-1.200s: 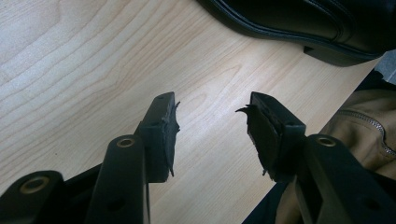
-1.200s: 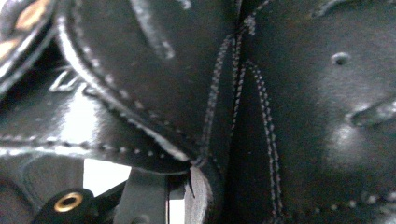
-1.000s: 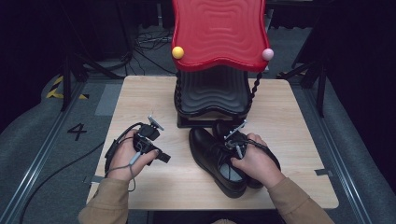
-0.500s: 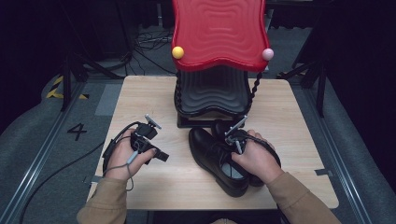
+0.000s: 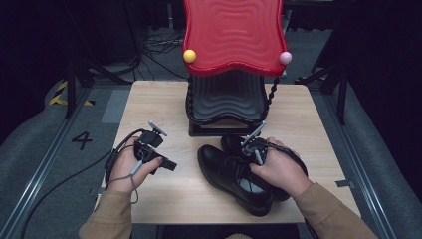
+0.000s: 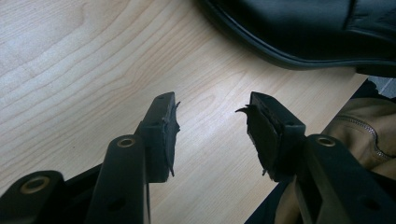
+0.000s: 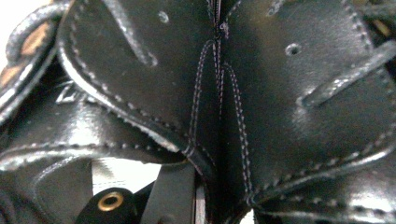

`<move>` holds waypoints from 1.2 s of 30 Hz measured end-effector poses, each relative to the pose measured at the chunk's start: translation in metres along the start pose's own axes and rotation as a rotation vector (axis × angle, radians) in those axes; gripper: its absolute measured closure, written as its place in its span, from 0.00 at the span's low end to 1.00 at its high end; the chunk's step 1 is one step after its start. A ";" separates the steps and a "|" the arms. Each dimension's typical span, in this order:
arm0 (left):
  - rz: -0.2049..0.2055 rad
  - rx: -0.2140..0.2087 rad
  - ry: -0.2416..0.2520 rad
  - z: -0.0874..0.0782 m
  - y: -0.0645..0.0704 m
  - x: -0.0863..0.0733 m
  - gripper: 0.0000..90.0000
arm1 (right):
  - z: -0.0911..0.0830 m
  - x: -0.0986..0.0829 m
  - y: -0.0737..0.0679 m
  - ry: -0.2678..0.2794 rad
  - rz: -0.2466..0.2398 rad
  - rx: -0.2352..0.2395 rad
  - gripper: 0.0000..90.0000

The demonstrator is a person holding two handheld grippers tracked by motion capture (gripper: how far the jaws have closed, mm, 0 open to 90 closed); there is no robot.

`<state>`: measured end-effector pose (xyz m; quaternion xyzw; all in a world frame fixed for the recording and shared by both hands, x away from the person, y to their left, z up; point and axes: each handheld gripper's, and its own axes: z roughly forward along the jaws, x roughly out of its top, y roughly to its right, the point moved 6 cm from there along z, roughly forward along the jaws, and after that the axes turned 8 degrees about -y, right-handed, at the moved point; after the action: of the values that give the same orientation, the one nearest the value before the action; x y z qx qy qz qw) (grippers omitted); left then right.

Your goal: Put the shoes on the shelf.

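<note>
Two black leather lace-up shoes lie side by side on the wooden table, toes pointing away from me. My right gripper sits on them under the hand. In the right gripper view, stitched shoe leather with eyelets is pressed close. One jaw shows under a flap, the other is hidden, and my right gripper looks shut on that leather. My left gripper hovers low over bare wood to the left of the shoes. In the left gripper view, my left gripper stands open and empty, with a shoe's sole edge beyond it.
A two-tier rack stands at the table's back middle, with a red wavy top shelf over a black lower shelf. A yellow ball and a pink ball sit at its corners. Cables trail off the left edge.
The right hand has shifted slightly over the shoes. The left gripper has stayed in place and open.
</note>
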<state>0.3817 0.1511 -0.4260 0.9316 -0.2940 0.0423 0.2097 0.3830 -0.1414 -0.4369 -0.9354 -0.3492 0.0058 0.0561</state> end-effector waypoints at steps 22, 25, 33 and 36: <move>-0.009 -0.001 0.004 -0.002 -0.002 -0.002 0.59 | -0.081 -0.019 0.007 0.022 0.034 0.018 0.91; -0.009 -0.002 0.009 -0.003 -0.003 -0.002 0.59 | -0.094 -0.020 0.006 0.031 0.031 0.018 0.91; -0.015 -0.007 0.013 -0.004 -0.004 -0.003 0.59 | -0.126 -0.025 0.002 0.061 0.027 0.028 0.91; -0.014 -0.007 0.012 -0.005 -0.005 -0.004 0.59 | -0.142 -0.024 0.003 0.076 0.029 0.029 0.91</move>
<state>0.3815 0.1595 -0.4238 0.9326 -0.2866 0.0453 0.2148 0.3733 -0.1736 -0.2968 -0.9390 -0.3329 -0.0239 0.0829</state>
